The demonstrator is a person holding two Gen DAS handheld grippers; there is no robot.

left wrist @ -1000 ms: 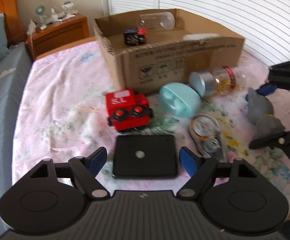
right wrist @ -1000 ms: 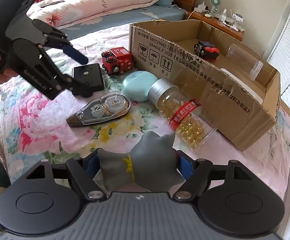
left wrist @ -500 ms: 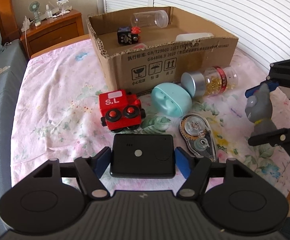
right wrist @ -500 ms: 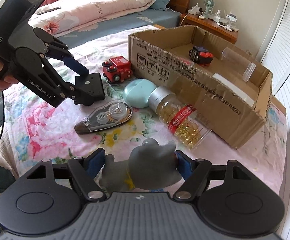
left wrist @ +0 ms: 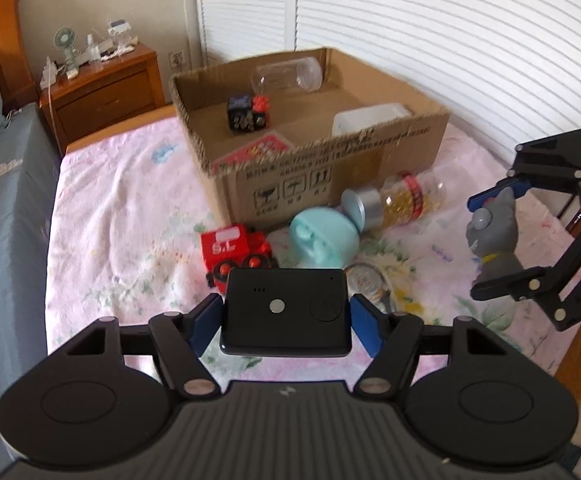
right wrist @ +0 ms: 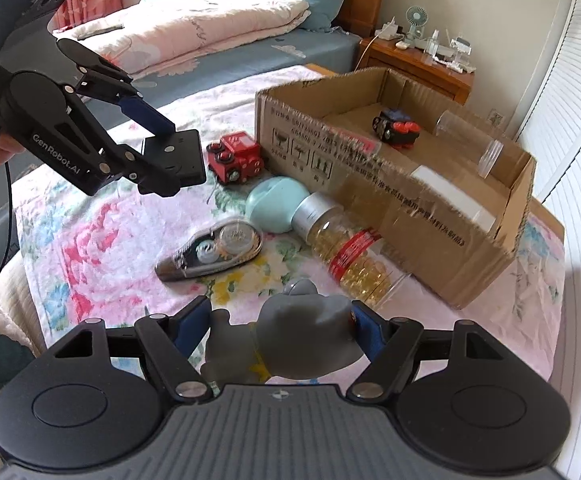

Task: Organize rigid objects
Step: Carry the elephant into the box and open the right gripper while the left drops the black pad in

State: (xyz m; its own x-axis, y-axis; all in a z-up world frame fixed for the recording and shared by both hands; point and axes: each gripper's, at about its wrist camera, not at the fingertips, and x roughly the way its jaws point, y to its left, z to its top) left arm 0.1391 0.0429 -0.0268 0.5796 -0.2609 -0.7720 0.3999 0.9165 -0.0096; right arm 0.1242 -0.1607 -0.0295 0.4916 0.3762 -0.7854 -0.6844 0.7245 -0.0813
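Left wrist view: both grippers lifted clear of the bed, each carrying one item toward the cardboard box (left wrist: 330,172).

The left gripper (left wrist: 286,314) has its fingers pinching a flat black device (left wrist: 286,312); the right gripper (right wrist: 280,330) clamps a grey cat figurine (right wrist: 298,336). Both loads now hang above the bedspread near the bed's edge, where a second ago they lay on it. Carry each over the box's near wall before releasing, keeping level and clear of the red toy train (left wrist: 234,250) and capsule bottle (left wrist: 394,202).
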